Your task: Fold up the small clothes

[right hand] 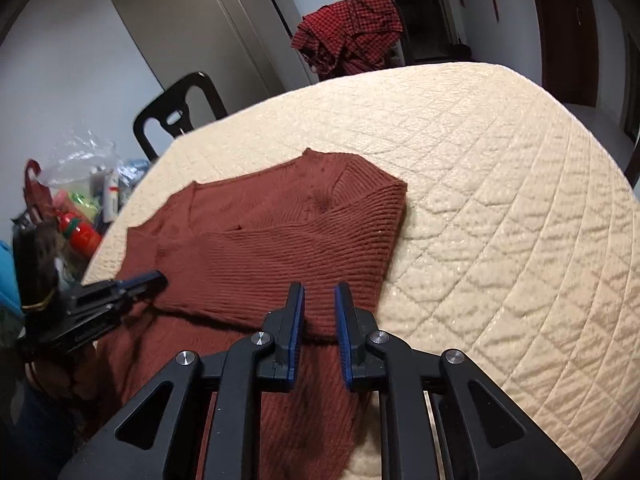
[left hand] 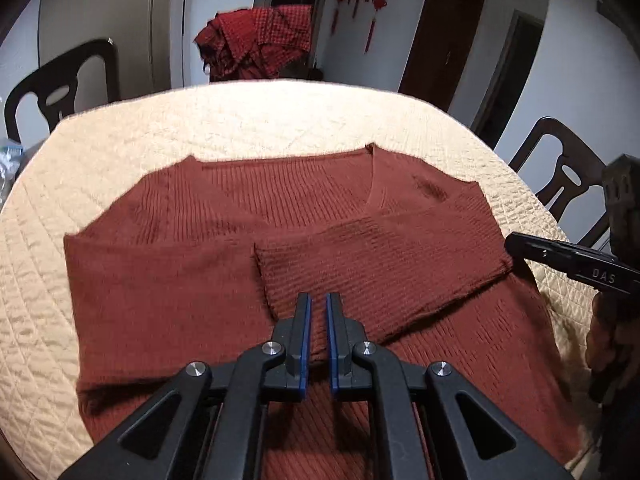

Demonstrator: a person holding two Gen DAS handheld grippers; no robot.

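Cream quilted table cover [left hand: 120, 208], rust ribbed sweater [left hand: 180, 280] centre frame, "DAS" on right gripper [right hand: 319, 300] at right edge, narrowly parted, empty, left gripper [left hand: 317, 308] closed, empty, red checked cloth [left hand: 260, 40] top centre

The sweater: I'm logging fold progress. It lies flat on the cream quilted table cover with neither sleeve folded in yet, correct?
Not quite. The rust-red sweater does lie flat on the cream quilted cover, but one sleeve is already folded across the body, its cuff ending near the middle. The left wrist view shows this clearly; the right wrist view shows the same fold.
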